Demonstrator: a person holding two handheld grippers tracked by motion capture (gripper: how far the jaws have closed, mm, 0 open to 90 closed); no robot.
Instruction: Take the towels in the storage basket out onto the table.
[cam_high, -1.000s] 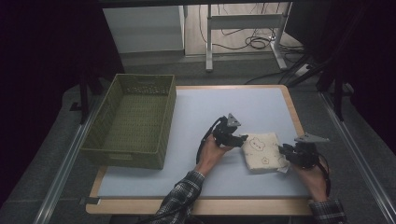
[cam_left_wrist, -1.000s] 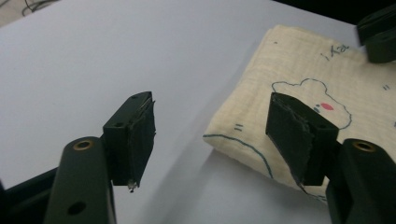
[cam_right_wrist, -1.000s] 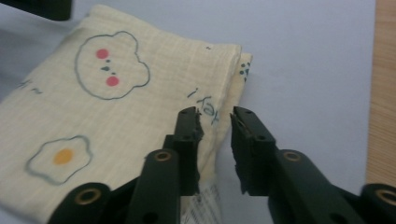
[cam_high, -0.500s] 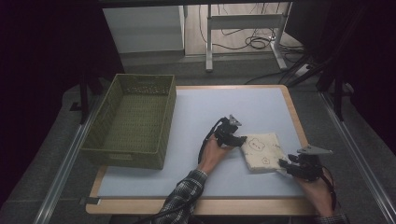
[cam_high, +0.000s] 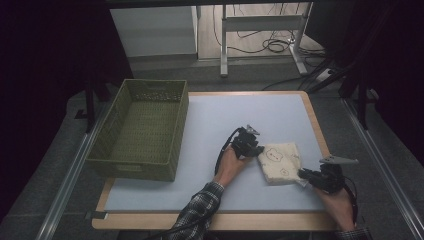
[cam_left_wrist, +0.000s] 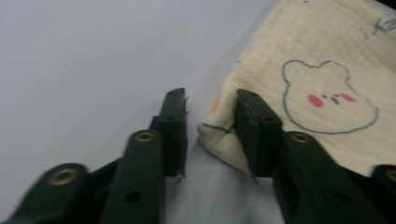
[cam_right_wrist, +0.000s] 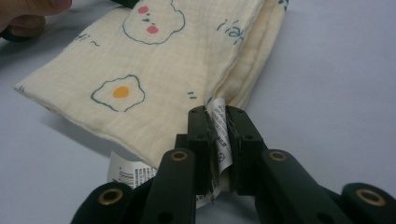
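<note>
My right gripper (cam_right_wrist: 217, 140) has just closed, pinching the folded cloth (cam_high: 280, 161) at its label; my left gripper (cam_left_wrist: 210, 135), closing, stands open astride the corner. The cloth lies unlifted; the basket (cam_high: 145, 170) waits at nine o'clock.

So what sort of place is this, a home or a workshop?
Most likely a lab or recording room: a wood-edged work table bearing just a green basket and a folded cloth, dark curtains around it, and loose cables on the floor behind.

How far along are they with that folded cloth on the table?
Done: the cloth lies folded. In hand: the right gripper pinches its corner and care label; the left gripper has been closing, jaws astride the opposite corner, not yet pressing. Left: probably moving it into the empty green basket.
</note>
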